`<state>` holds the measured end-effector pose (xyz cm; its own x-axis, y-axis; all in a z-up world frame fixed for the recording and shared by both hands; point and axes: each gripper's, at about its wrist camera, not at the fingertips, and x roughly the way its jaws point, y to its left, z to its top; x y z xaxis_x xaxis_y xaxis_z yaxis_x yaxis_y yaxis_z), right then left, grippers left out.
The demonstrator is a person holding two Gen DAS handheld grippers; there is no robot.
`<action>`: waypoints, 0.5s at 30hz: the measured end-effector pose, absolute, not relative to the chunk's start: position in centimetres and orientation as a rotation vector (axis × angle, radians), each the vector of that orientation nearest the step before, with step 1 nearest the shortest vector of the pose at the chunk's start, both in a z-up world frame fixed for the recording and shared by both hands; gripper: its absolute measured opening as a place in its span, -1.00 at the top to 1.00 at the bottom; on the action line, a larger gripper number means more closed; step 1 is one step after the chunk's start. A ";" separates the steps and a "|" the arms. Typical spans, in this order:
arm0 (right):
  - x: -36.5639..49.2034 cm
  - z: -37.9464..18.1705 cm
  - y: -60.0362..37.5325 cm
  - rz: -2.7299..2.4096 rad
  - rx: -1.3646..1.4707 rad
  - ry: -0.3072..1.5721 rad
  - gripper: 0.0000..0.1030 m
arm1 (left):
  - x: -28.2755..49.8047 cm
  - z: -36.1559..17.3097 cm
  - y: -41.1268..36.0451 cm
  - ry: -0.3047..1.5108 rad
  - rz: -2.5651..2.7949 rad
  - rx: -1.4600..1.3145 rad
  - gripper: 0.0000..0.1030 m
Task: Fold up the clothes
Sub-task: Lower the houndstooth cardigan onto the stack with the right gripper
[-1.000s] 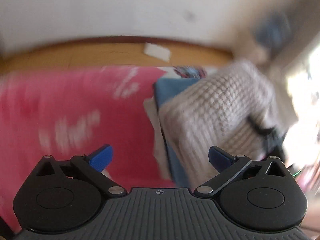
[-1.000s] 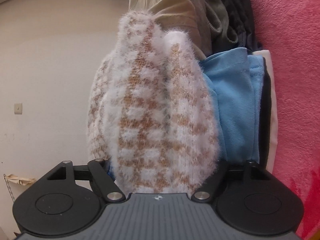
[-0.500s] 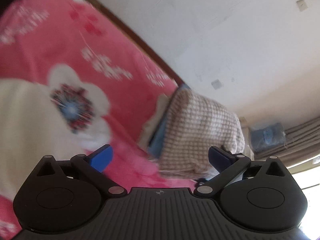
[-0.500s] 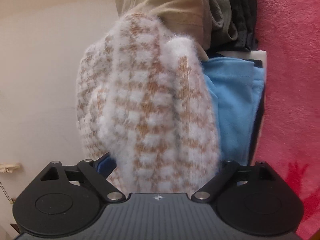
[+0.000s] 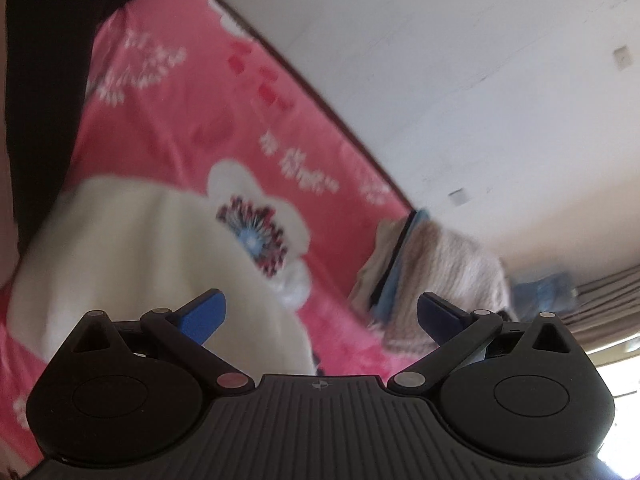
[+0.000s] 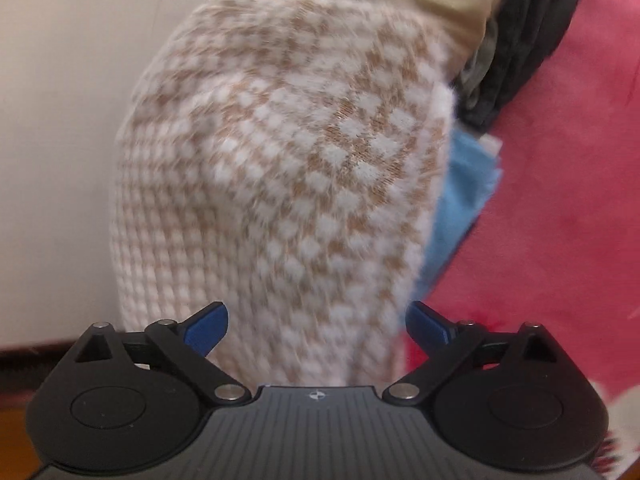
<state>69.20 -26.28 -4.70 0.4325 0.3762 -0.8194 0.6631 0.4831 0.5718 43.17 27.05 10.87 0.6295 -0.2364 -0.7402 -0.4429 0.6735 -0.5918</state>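
Jaws opening w/ checked sweater (image 6: 280, 152) between, untouched.

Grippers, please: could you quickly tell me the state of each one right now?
Left gripper: open, holding nothing.
Right gripper: jaws opening; the checked fuzzy sweater lies between them, no longer pinched.

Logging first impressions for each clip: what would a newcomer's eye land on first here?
In the right wrist view, the fuzzy tan-and-white checked sweater fills the frame, lying on a blue garment, with the opening right gripper straddling its near end. In the left wrist view, the pink flowered blanket dominates, a cream garment lying just ahead of the open left gripper.
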 end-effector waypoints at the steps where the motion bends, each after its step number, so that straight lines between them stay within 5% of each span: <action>1: 68.9 -4.1 -26.4 -0.239 1.089 1.182 -0.91 | 43.4 11.2 27.7 0.908 0.142 -0.842 -0.99; 11: 66.1 -3.2 -28.8 -0.128 0.985 1.290 -0.91 | 45.7 14.2 27.8 0.944 0.184 -0.681 -0.99; 15: 64.2 2.1 -25.6 0.049 0.823 1.282 -0.91 | 49.4 14.1 24.2 0.902 0.164 -0.648 -0.99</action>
